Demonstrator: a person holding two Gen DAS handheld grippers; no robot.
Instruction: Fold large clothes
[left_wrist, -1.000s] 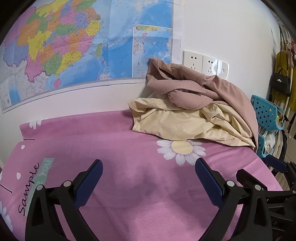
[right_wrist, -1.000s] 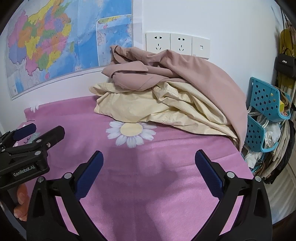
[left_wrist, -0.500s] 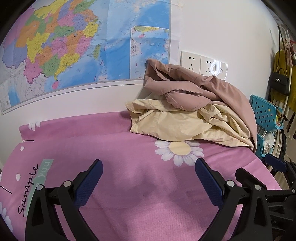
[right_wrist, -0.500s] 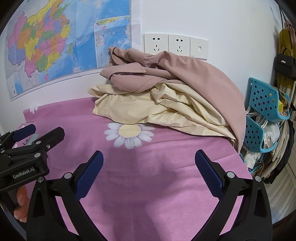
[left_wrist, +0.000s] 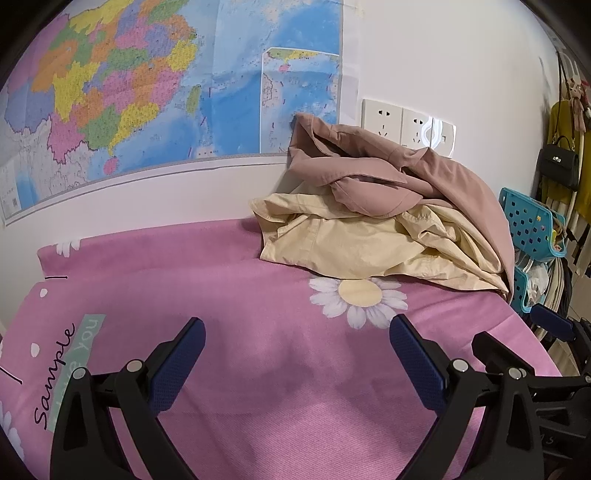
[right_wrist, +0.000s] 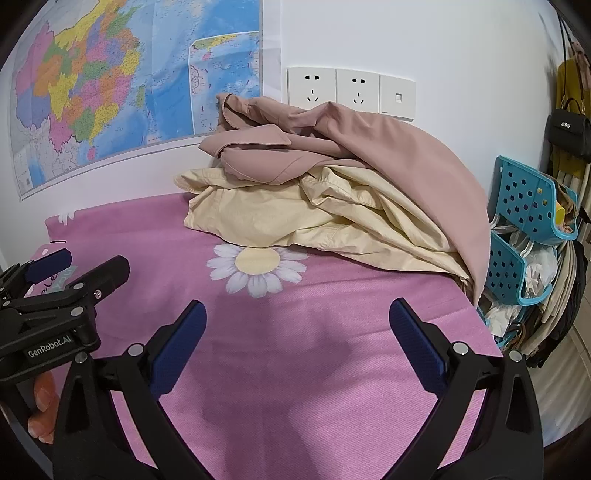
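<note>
Only right wrist view shows fingers (right_wrist: 42, 410) gripping left hand-held gripper (right_wrist: 79, 264)

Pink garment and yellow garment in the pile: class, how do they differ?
The pink garment lies on top, against the wall; the yellow garment lies beneath, on the pink sheet. The pink looks smooth, the yellow heavily creased. Both are crumpled, unfolded, and untouched by either gripper.

Two garments: one dusty-pink (right_wrist: 369, 147), one cream (right_wrist: 295, 218); one map (right_wrist: 129, 92); two blue baskets (right_wrist: 532, 206); two grippers (right_wrist: 295, 325)
</note>
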